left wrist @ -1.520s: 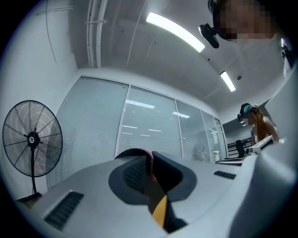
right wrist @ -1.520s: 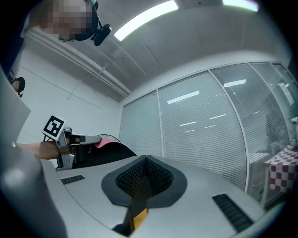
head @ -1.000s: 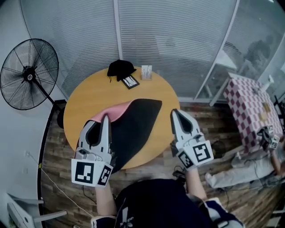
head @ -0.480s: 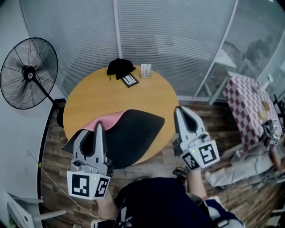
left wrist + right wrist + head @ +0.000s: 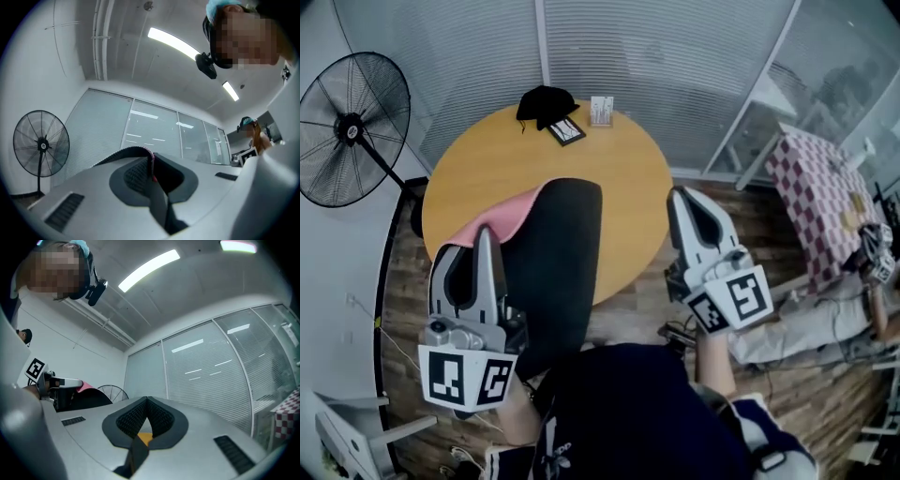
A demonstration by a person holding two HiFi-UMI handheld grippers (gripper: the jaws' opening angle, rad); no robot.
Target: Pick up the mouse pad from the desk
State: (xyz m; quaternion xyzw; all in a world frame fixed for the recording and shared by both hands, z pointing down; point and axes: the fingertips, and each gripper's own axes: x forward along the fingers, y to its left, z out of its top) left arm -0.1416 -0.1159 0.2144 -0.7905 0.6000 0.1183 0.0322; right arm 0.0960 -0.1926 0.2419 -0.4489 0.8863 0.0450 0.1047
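Head view, near to far.

Left gripper [image 5: 484, 234] at 7 o'clock: jaws clamped on the mouse pad [image 5: 555, 251]. In the left gripper view the left gripper [image 5: 151, 158] has the pad's thin edge [image 5: 123, 152] pinched between the jaws, with a pink trim line at the pinch.

Right gripper [image 5: 681, 197] at 4 o'clock, off the desk's rim over the wood floor [image 5: 628, 314]. Its jaws are closed with nothing in them. In the right gripper view the right gripper [image 5: 146, 402] pads meet, and only a yellow patch shows through the gap below.

The pad is black side up and runs from the left gripper toward 12 o'clock over the round yellow desk [image 5: 623, 173]. Its near end hangs past the desk's rim. The pink underside curls up on the pad's 9 o'clock side. Can't tell if the far end touches the desktop.

Far rim of the desk, 12 o'clock: black cloth lump [image 5: 542, 101], a dark flat card [image 5: 565, 130] just beside it, and a small white stand [image 5: 602, 110].

Standing fan [image 5: 345, 127] at 10 o'clock, off the desk. Checkered tablecloth [image 5: 820, 211] at 3 o'clock, well apart. Glass wall with blinds [image 5: 666, 66] behind.
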